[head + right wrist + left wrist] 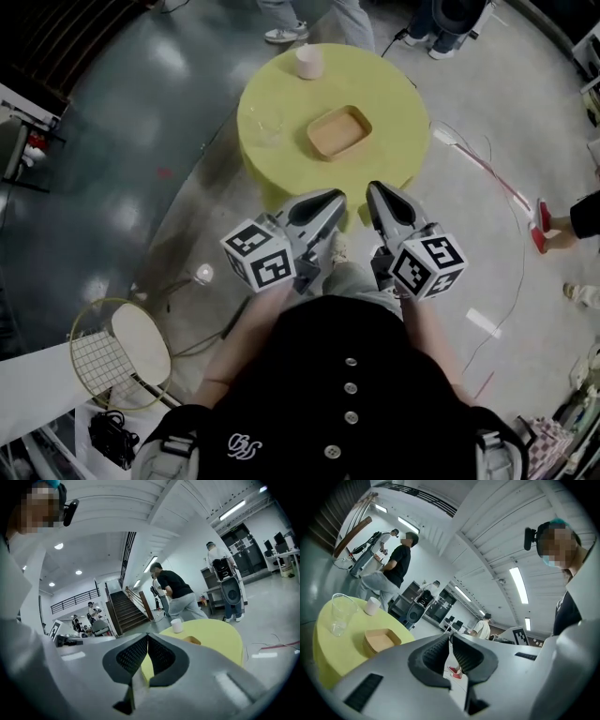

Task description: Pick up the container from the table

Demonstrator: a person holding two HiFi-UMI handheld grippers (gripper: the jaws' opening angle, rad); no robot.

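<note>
A shallow tan container (339, 131) (380, 641) lies near the middle of the round yellow-green table (394, 94); in the right gripper view only its rim (193, 641) shows above my jaw. My left gripper (337, 198) (450, 636) and my right gripper (372, 189) (147, 635) are side by side just short of the table's near edge. Both are shut with nothing between the tips, and both are apart from the container.
A clear plastic cup (266, 124) (341, 613) stands on the table's left part and a white paper cup (309, 62) (372, 605) (176, 625) at its far edge. People stand beyond the table. A red-and-white cable (487, 173) runs over the floor on the right; a wire basket (117, 353) lies lower left.
</note>
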